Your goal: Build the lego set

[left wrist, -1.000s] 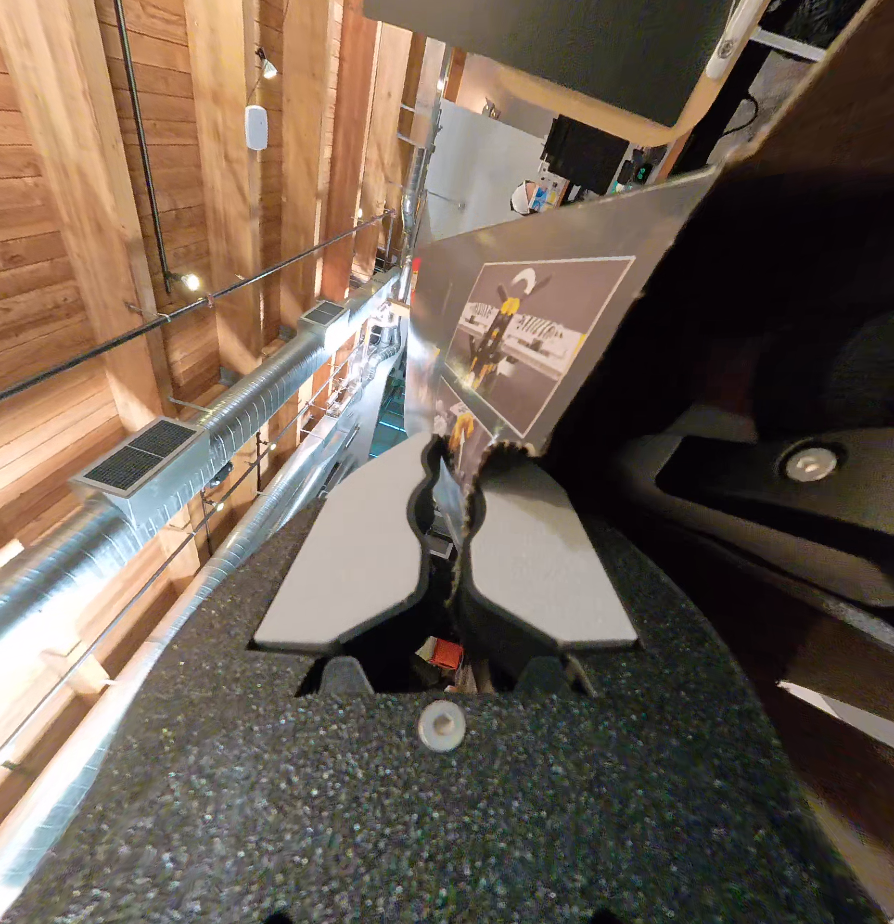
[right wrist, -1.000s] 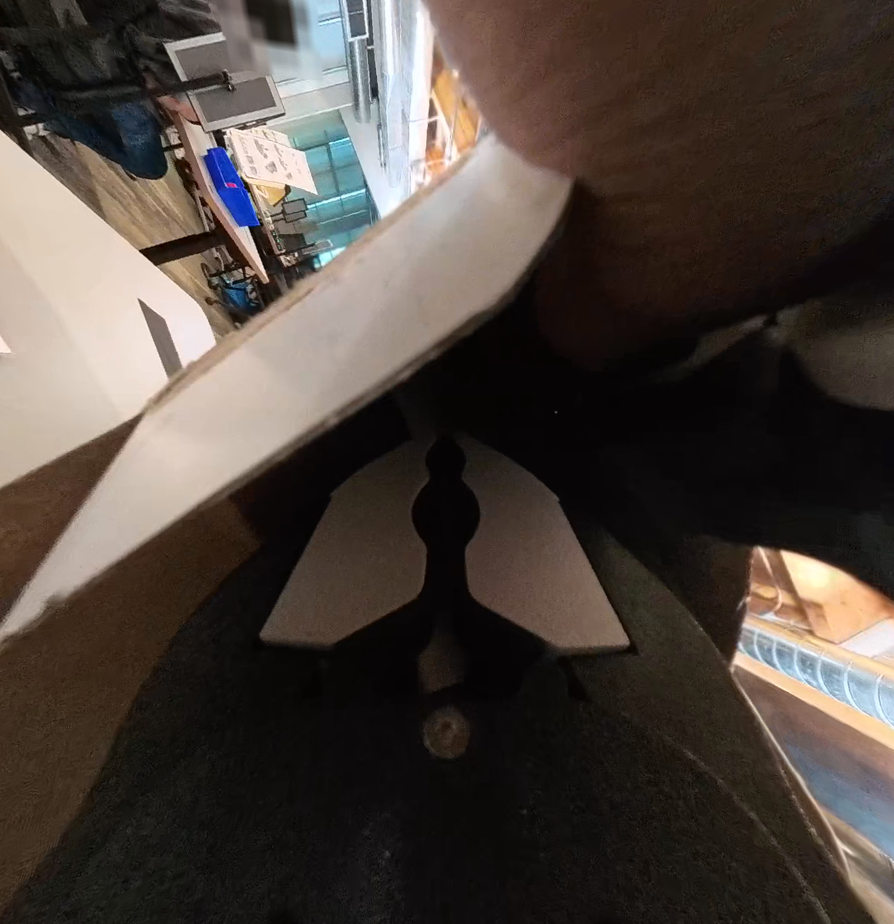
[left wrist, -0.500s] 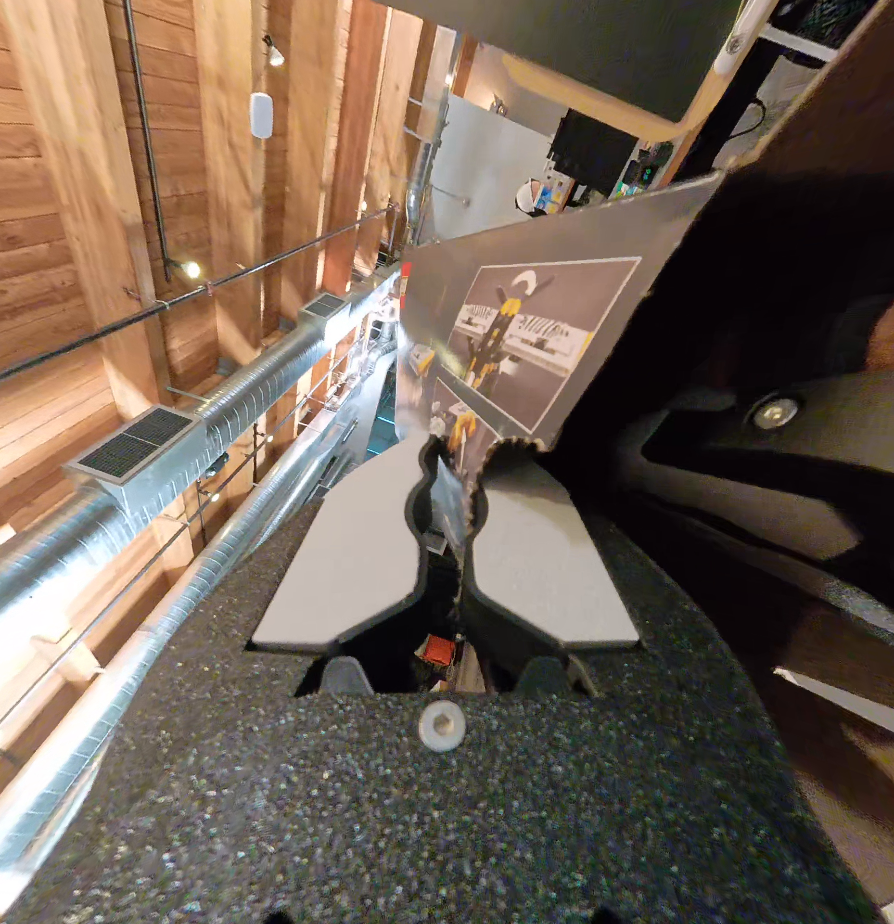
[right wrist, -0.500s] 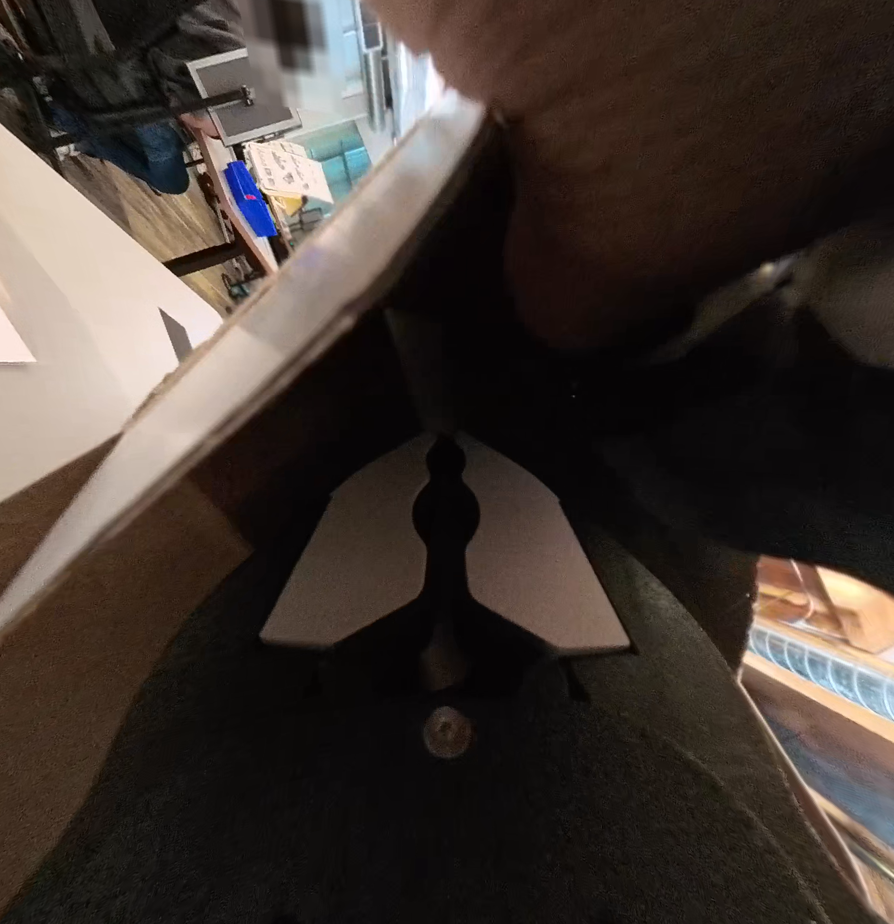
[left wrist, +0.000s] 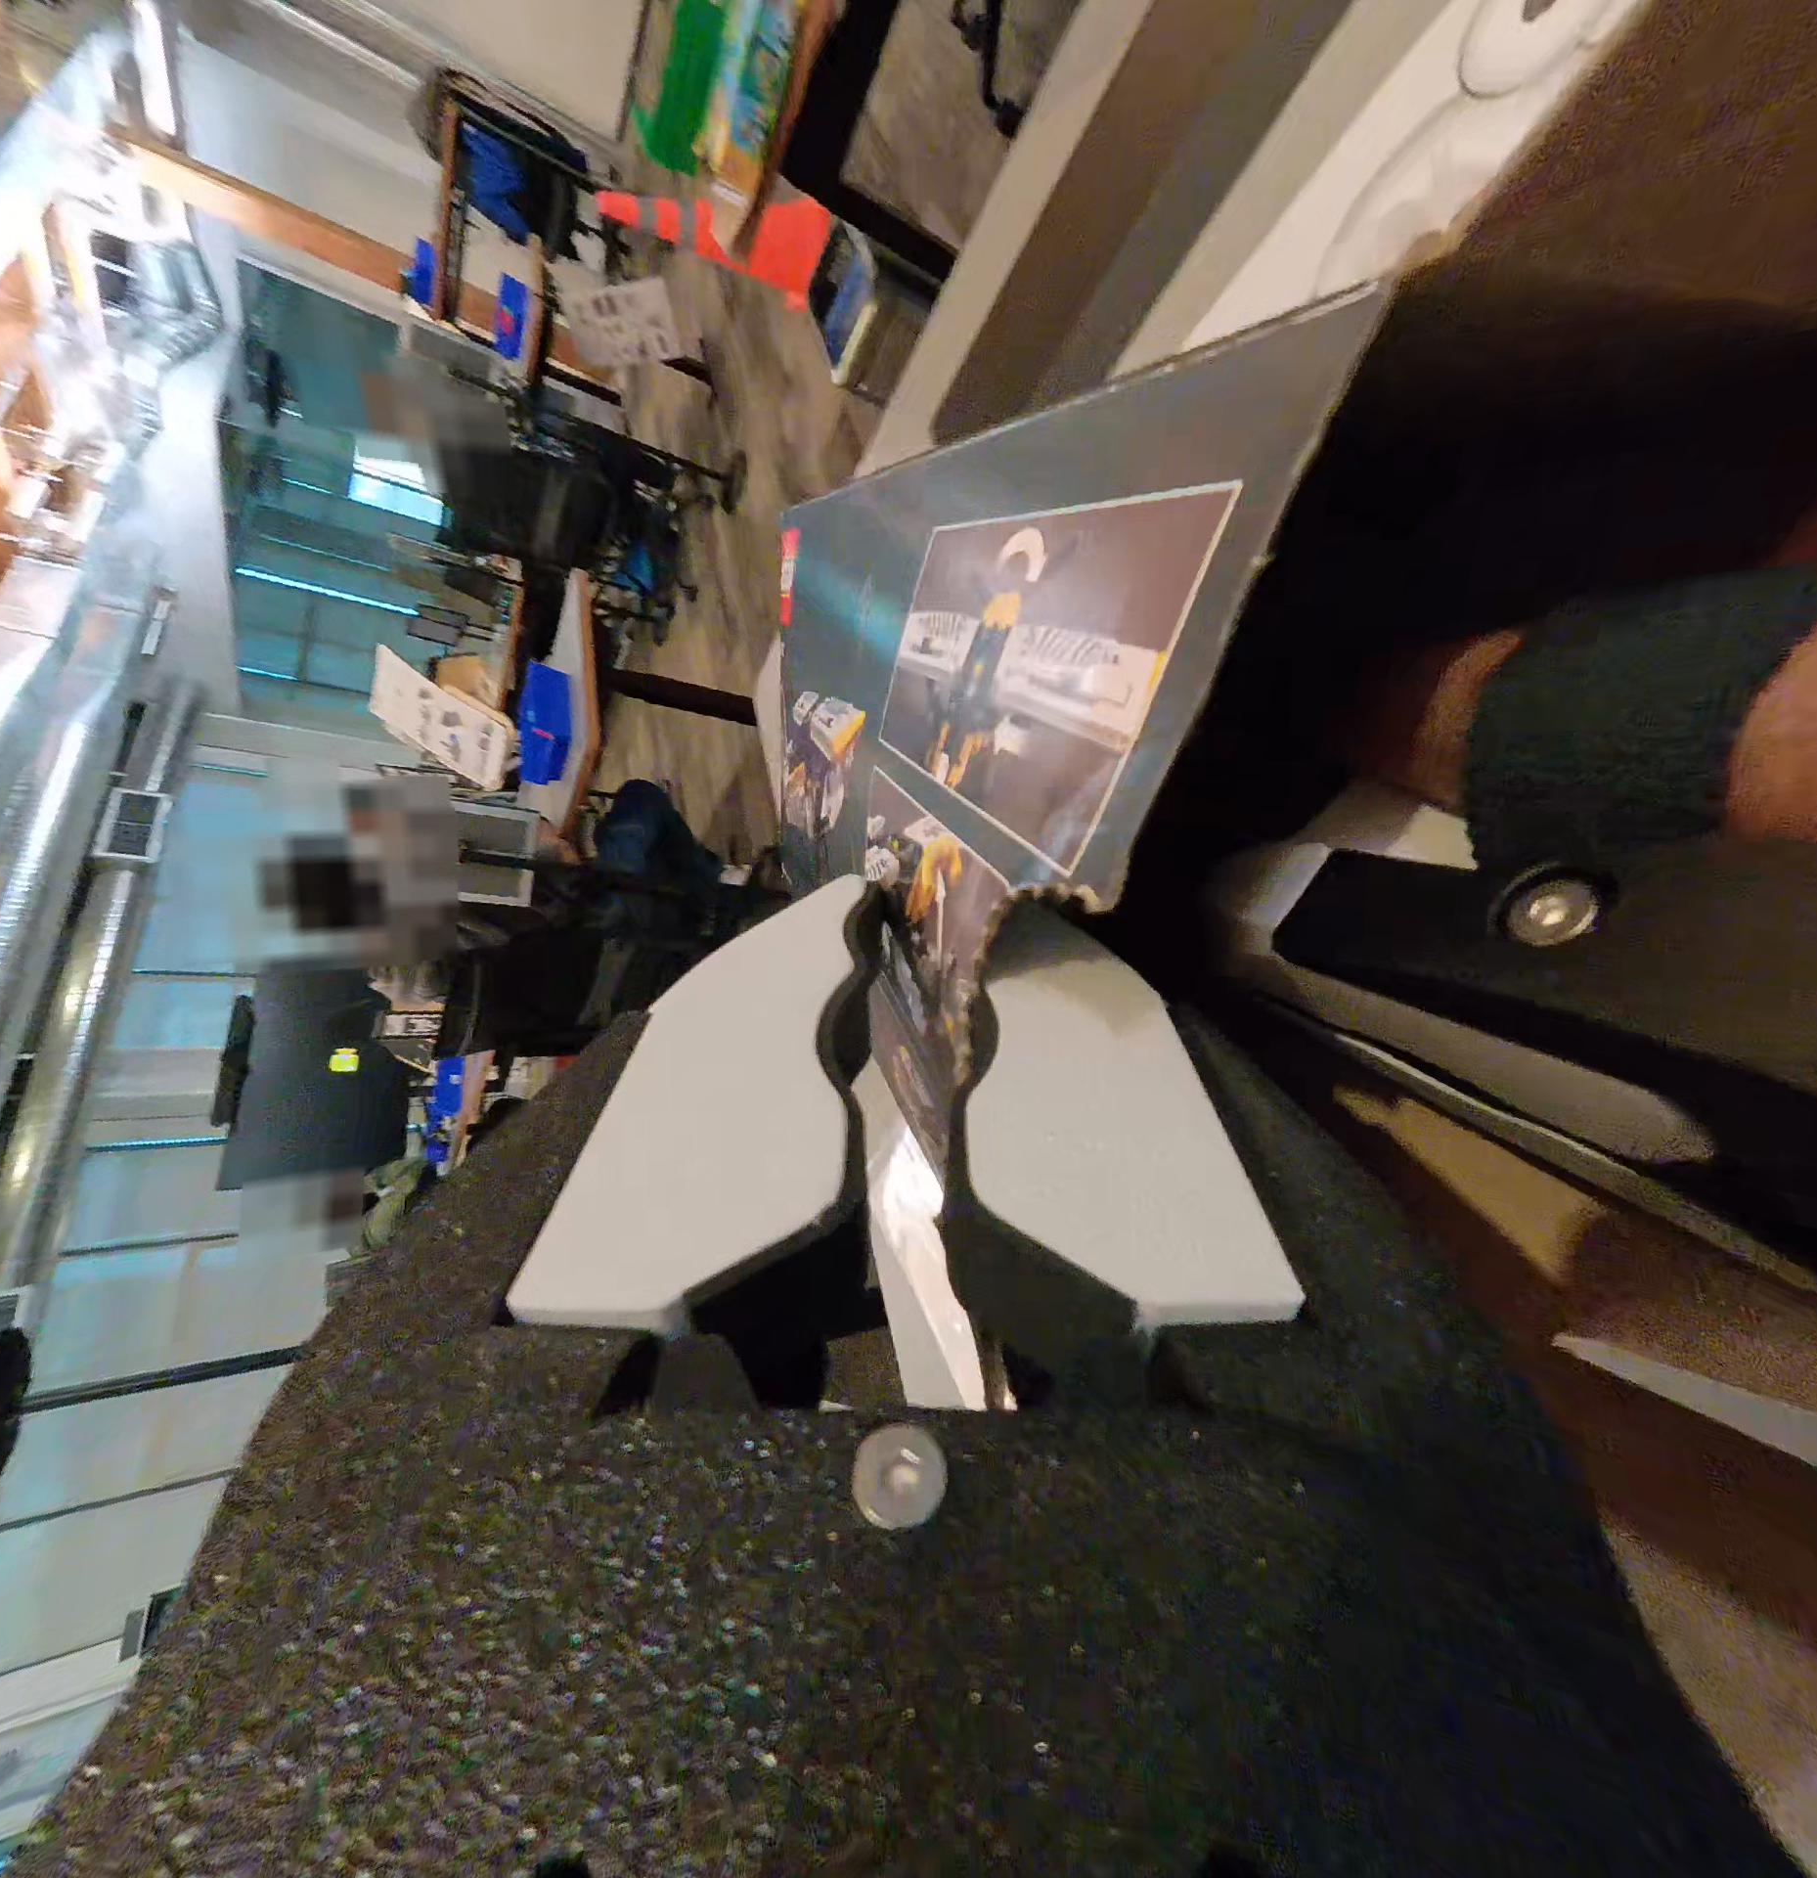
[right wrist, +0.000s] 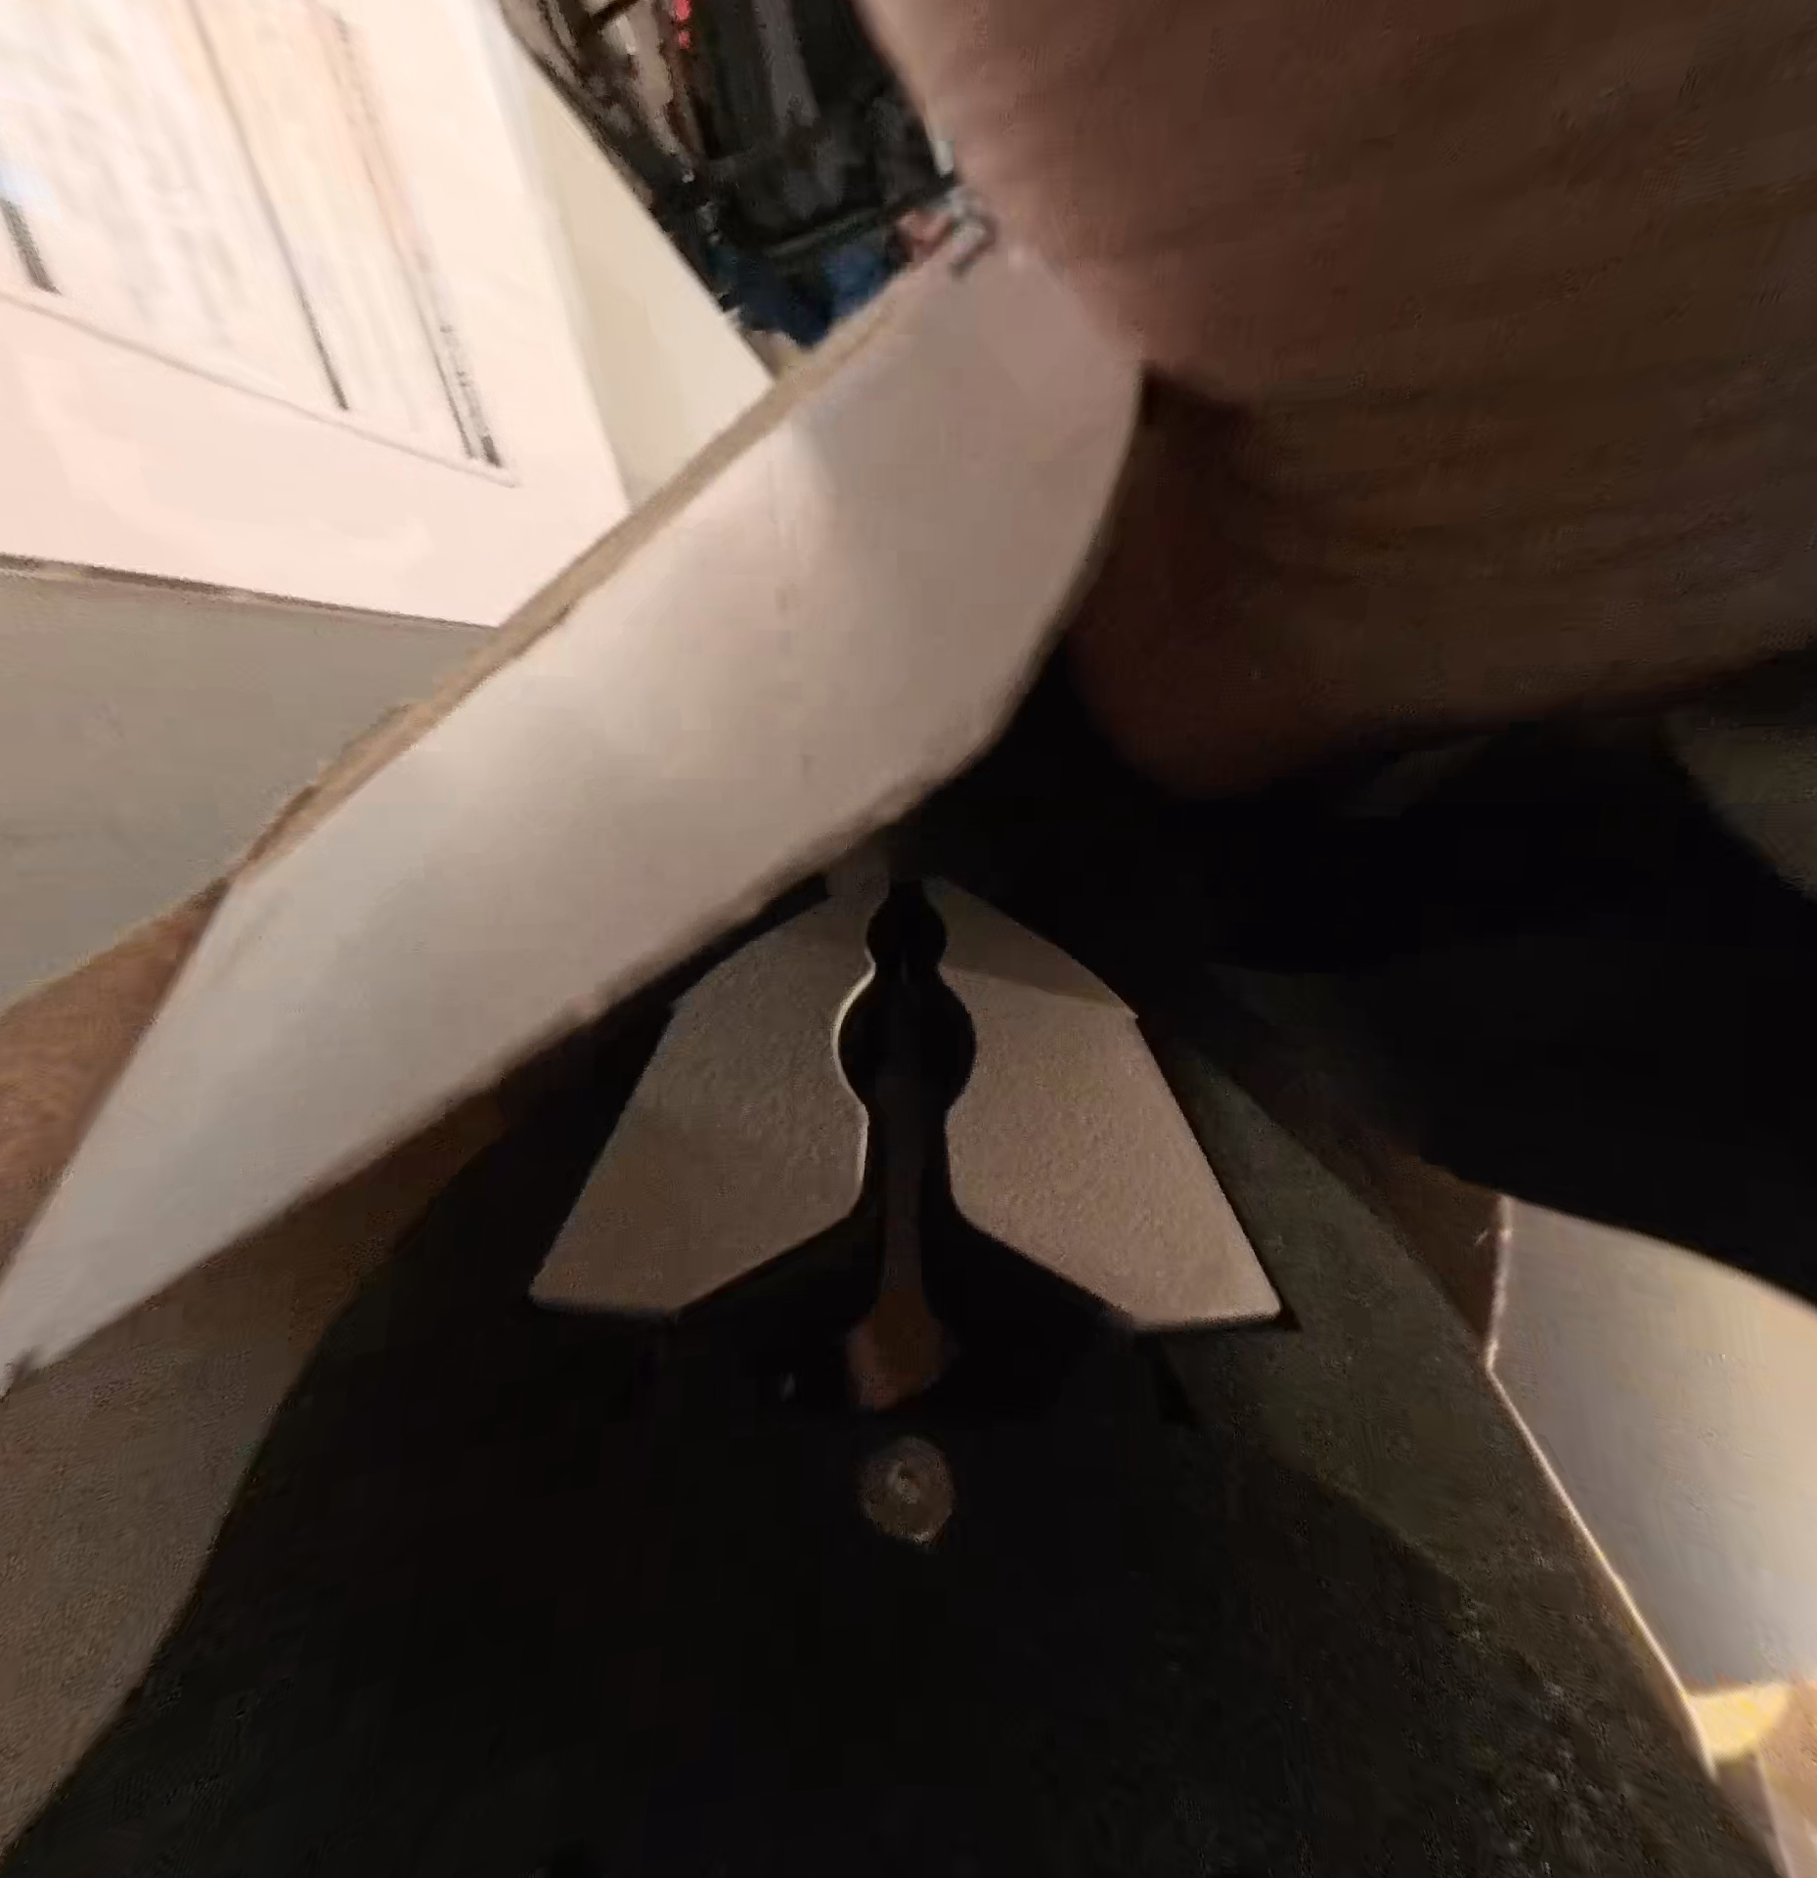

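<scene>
My left gripper [left wrist: 920, 904] is shut on a thin cardboard box flap [left wrist: 1037, 661], dark grey with printed pictures, which runs slantwise between the two pads and rises beyond the tips. The box's brown inside [left wrist: 1646, 254] fills the upper right. Behind the flap lies the right gripper's black body [left wrist: 1494, 976], held by a hand in a black cuff [left wrist: 1636, 711]. In the right wrist view my right gripper [right wrist: 902, 894] is shut, and a thin pale card edge of the same box sits at its tips. A white flap [right wrist: 630, 762] crosses over the tips and half hides them.
Beyond the box is a room with tables, blue bins [left wrist: 549, 711], a black screen [left wrist: 305, 1098], an orange-red vest [left wrist: 772, 244] and seated people. A white wall with a framed board [right wrist: 224, 254] fills the right view's left. An arm [right wrist: 1443, 305] fills its top right. My hands' fingertips stand some 6 cm from each other.
Both grippers swung round with the box: the left view went from the wooden ceiling to the room, the right from the room to a white wall. The left jaws stand slightly wider on the flap.
</scene>
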